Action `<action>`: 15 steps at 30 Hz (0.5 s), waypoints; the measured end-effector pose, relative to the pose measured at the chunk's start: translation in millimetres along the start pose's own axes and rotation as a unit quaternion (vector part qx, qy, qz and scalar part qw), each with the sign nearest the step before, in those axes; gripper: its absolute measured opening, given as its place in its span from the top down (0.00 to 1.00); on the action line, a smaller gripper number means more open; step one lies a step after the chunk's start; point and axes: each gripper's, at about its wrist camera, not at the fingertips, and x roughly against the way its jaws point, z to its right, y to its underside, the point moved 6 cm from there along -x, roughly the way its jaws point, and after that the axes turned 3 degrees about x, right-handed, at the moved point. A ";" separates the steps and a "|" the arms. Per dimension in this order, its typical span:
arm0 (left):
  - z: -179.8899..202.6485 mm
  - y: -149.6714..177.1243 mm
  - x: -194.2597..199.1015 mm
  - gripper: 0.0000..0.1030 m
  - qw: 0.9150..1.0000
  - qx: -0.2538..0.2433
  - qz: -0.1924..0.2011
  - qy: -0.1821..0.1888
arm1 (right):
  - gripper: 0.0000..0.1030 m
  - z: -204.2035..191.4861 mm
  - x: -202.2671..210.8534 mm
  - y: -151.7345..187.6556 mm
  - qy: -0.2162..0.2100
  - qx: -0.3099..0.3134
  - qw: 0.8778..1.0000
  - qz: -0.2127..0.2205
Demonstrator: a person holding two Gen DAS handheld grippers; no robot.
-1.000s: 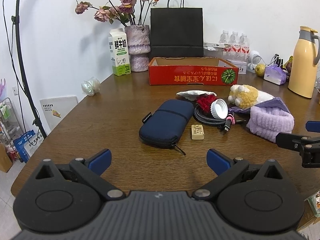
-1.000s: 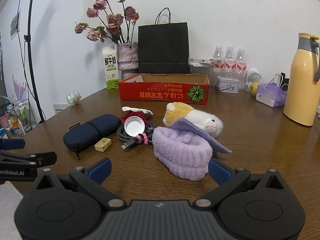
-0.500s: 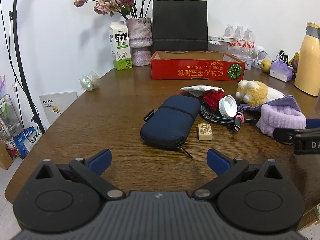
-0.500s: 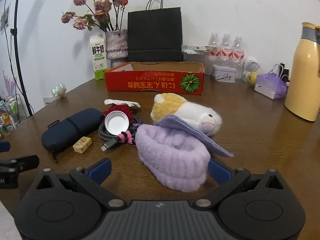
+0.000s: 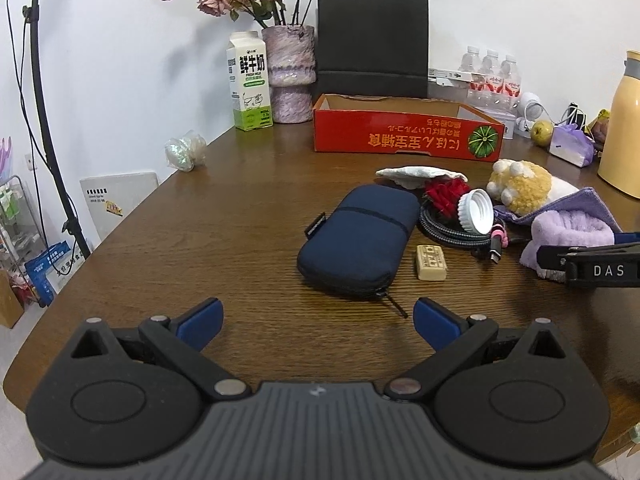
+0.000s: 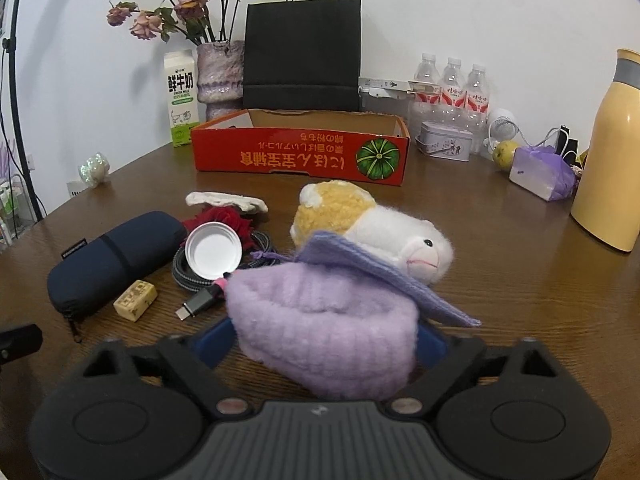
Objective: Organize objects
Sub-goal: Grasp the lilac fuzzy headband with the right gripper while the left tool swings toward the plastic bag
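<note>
A fluffy purple cloth (image 6: pixel 324 328) lies at the near side of the table, partly under a flat purple knit piece (image 6: pixel 360 268) and a yellow-and-white plush toy (image 6: pixel 360 224). My right gripper (image 6: pixel 320 344) has the fluffy cloth between its blue pads. Its jaws are closing and the pads are just at the cloth's sides. My left gripper (image 5: pixel 316 320) is open and holds nothing, just short of a navy zip pouch (image 5: pixel 360 236). Beside the pouch are a tan block (image 5: pixel 430 262), a coiled cable (image 5: pixel 444 232), a white lid (image 5: pixel 476 212) and a red tuft (image 5: pixel 444 194). A red cardboard box (image 5: pixel 404 132) stands open behind them.
Along the back wall stand a milk carton (image 5: pixel 250 84), a vase of dried roses (image 5: pixel 288 72), a black paper bag (image 5: pixel 372 44), water bottles (image 6: pixel 452 88) and a tin (image 6: pixel 444 146). A yellow flask (image 6: pixel 612 160) stands at the right and a shiny wrapper (image 5: pixel 186 154) at the table's left edge.
My right gripper moved forward until the fluffy purple cloth sits between its pads, and its jaws have narrowed. My left gripper edged slightly toward the navy pouch.
</note>
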 end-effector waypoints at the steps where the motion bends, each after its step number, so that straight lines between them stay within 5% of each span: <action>1: -1.9 -0.1 0.1 0.00 1.000 0.002 0.000 0.000 | 0.20 0.2 0.2 0.0 -0.001 -0.002 1.000 0.001; 7: -13.5 -1.1 3.1 0.00 1.000 0.011 0.005 -0.001 | 0.61 -1.1 10.2 2.1 -0.014 -0.013 1.000 0.020; 10: -20.0 -2.2 4.8 0.00 1.000 0.013 0.008 -0.003 | 0.72 -2.3 15.9 3.0 -0.023 -0.017 0.999 0.027; 15: -31.9 -5.3 8.6 0.00 1.000 0.017 0.013 -0.008 | 0.75 -10.0 25.1 4.4 -0.046 -0.015 0.998 0.033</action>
